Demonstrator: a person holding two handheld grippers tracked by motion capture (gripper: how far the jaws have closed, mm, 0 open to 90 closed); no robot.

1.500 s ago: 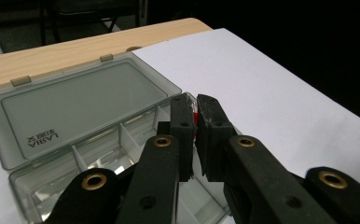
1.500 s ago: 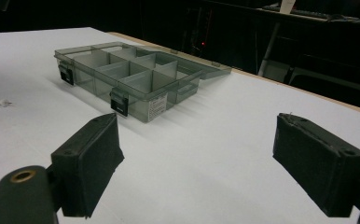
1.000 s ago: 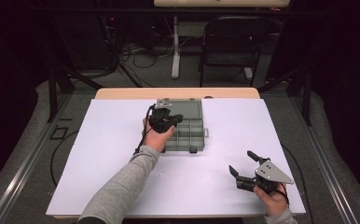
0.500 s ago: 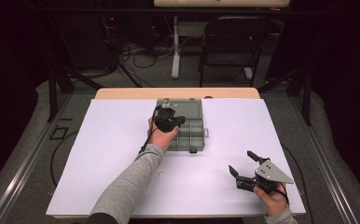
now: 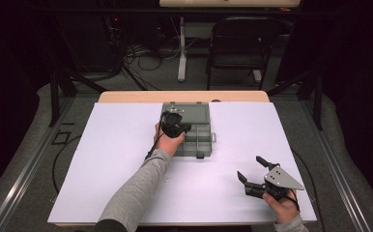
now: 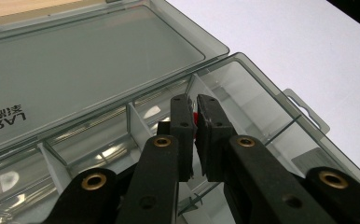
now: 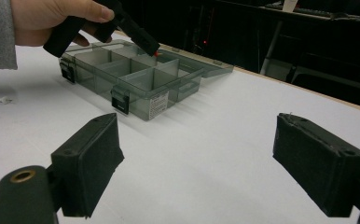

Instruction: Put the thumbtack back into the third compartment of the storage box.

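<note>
Small red piece (image 6: 195,117) sits pinched in left gripper (image 6: 195,116) jaws.

Your high view looks down from above; both gripper views, left close and right farther, share the organizer box (image 6: 243,93).

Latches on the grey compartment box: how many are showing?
2, on the compartment box front wall in the right gripper view: first latch at its left end, second latch toward its right end. Others may be hidden.
</note>
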